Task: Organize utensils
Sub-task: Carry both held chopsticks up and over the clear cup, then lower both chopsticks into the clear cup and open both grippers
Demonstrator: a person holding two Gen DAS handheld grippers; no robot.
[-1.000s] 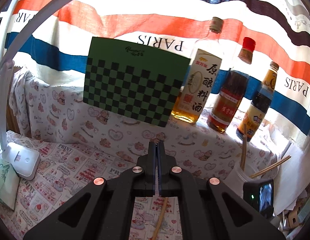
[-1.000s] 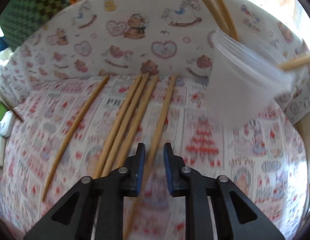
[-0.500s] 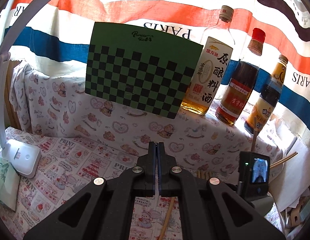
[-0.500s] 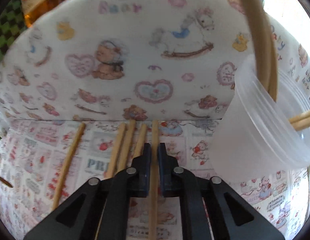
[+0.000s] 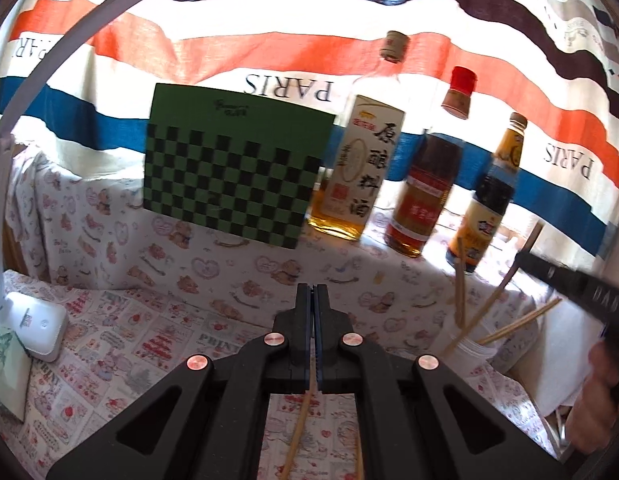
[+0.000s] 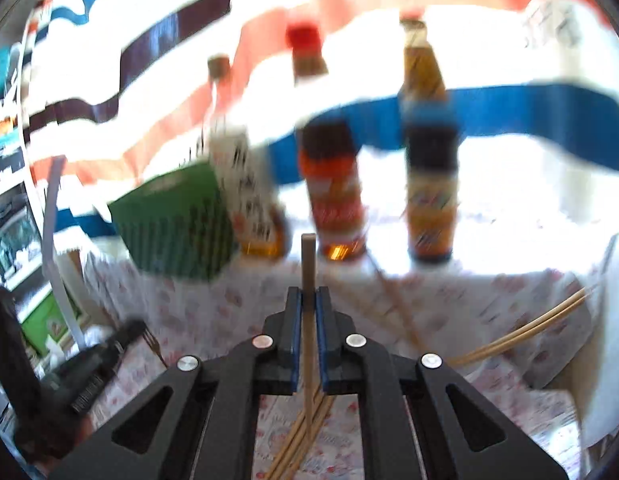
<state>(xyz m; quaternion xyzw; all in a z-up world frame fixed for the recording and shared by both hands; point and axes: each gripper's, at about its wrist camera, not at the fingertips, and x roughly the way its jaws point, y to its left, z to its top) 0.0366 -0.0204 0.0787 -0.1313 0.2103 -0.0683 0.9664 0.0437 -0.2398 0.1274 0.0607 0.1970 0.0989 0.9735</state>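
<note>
My right gripper point(image 6: 308, 300) is shut on one wooden chopstick point(image 6: 308, 264), held up off the cloth with its end poking out past the fingertips. Several more chopsticks point(image 6: 305, 440) lie on the patterned tablecloth below it. A clear plastic cup point(image 5: 471, 350) at the right holds several chopsticks point(image 5: 461, 292); their ends point(image 6: 521, 332) show blurred in the right wrist view. My left gripper point(image 5: 312, 292) is shut with nothing between its fingers, above a chopstick point(image 5: 299, 432) on the cloth. The right gripper's body point(image 5: 569, 288) and a hand point(image 5: 601, 384) show at the right edge.
Three sauce bottles point(image 5: 359, 168) point(image 5: 429, 184) point(image 5: 489, 208) and a green checkered board point(image 5: 233, 168) stand on a raised ledge at the back, before a striped curtain. A white lamp base point(image 5: 33, 324) sits at the left. The left gripper point(image 6: 101, 360) appears at lower left.
My right gripper closed on a chopstick and rose with it, tilting up from the cloth towards the bottles. My left gripper stayed shut and shifted only slightly.
</note>
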